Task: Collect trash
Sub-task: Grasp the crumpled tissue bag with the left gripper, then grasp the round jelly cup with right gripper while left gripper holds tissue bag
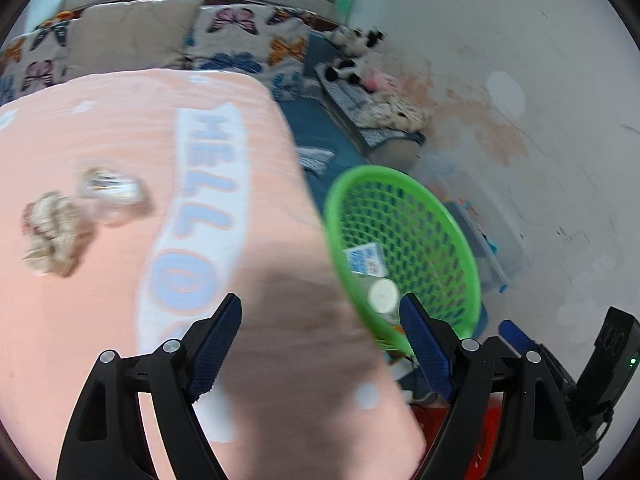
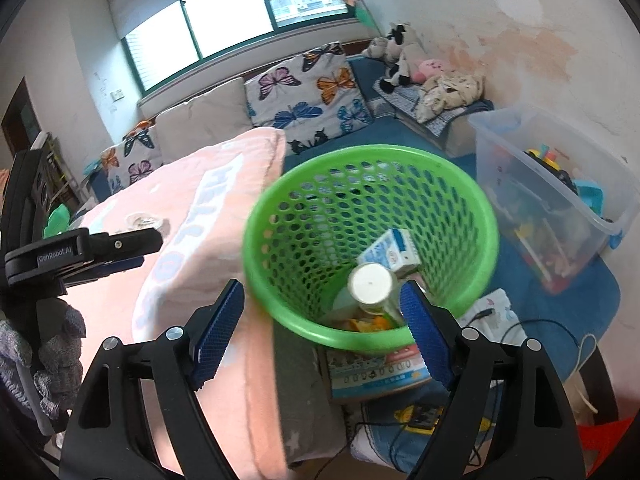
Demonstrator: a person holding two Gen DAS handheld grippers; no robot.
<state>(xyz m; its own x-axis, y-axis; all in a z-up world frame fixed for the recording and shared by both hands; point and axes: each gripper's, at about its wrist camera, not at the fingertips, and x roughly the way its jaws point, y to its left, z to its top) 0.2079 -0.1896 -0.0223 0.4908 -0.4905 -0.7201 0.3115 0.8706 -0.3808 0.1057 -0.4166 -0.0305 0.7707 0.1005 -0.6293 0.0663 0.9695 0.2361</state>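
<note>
The left gripper (image 1: 320, 344) hangs over a pink blanket (image 1: 100, 128) printed with "HELLO", its blue-padded jaws spread wide with nothing between them. Two pieces of trash lie on the blanket ahead and to the left of it, well apart from the fingers: a crumpled paper wad (image 1: 54, 234) nearest the blanket's left edge, and a crushed clear plastic wrapper (image 1: 110, 192) just beside it, toward the lettering. Both are blurred.

The right gripper (image 2: 322, 308) is also spread apart and empty, poised above the near rim of a green mesh basket (image 2: 280, 216) that stands on the floor against the blanket's right edge. Inside the basket, close ahead of the right-hand finger, lie a bottle with a white cap (image 2: 370, 282), a blue-and-white carton (image 2: 394, 250) behind it, and some orange scraps (image 2: 368, 324) at the bottom. The basket rests partly on a printed booklet (image 2: 376, 376). In the right wrist view the left gripper shows at the left, over the blanket, and the plastic wrapper is faintly visible beyond it.
</note>
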